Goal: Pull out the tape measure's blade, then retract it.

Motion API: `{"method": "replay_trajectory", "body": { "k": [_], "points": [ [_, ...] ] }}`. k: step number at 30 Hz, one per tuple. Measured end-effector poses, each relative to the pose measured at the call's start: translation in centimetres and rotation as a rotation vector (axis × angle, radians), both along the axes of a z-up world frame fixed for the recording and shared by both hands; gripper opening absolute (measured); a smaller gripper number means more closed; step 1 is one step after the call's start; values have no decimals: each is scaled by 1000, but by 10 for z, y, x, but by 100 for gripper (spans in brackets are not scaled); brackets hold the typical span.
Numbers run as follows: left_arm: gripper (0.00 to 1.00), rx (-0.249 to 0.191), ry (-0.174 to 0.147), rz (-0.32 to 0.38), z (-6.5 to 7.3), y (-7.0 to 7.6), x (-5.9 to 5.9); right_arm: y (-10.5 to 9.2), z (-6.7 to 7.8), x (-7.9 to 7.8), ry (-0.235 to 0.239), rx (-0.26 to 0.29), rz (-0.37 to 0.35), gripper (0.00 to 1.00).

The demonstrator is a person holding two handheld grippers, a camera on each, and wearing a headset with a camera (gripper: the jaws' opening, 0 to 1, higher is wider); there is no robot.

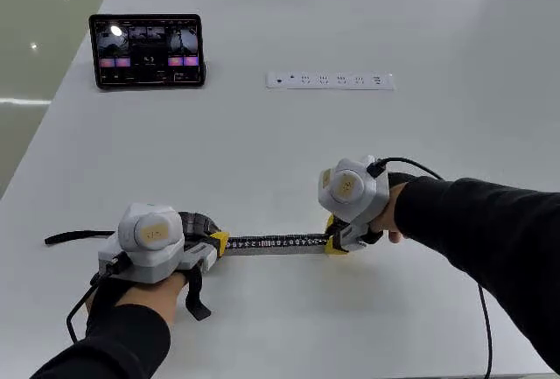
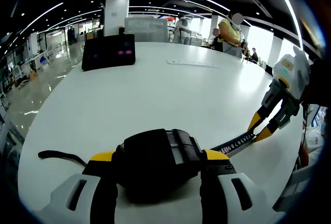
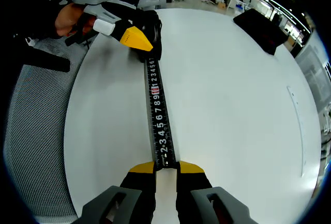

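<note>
— Which step is this?
— The pull-out, partly done, I'd say. The left hand-held gripper point(image 2: 159, 157) clamps the tape measure point(image 2: 155, 175) on the worktop point(image 1: 262, 160); the right hand-held gripper point(image 3: 165, 168) is closed, pinching the blade point(image 3: 158, 105) at its tip.
— Next?
— Probably draw it rightward, then ease it back.

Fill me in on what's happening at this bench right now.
A person works two handheld grippers on a white table. The left gripper is clamped on the black tape measure, holding it down on the table. The right gripper pinches the tip of the blade, which is drawn out partway and lies flat between them. A tablet and a power strip lie farther back.
</note>
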State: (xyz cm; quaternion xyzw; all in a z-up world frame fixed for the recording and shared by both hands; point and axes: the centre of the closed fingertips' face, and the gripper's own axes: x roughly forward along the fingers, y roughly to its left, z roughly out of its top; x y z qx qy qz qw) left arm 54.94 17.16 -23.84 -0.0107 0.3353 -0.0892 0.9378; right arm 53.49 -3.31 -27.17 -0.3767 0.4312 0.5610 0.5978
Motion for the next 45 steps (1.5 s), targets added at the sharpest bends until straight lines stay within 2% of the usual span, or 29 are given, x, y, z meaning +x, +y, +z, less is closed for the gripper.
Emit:
{"method": "replay_trajectory", "body": {
  "k": [45],
  "points": [
    [60, -3, 3, -2, -1, 0, 0, 21, 0, 0, 4, 5, -20, 10]
  ]
}}
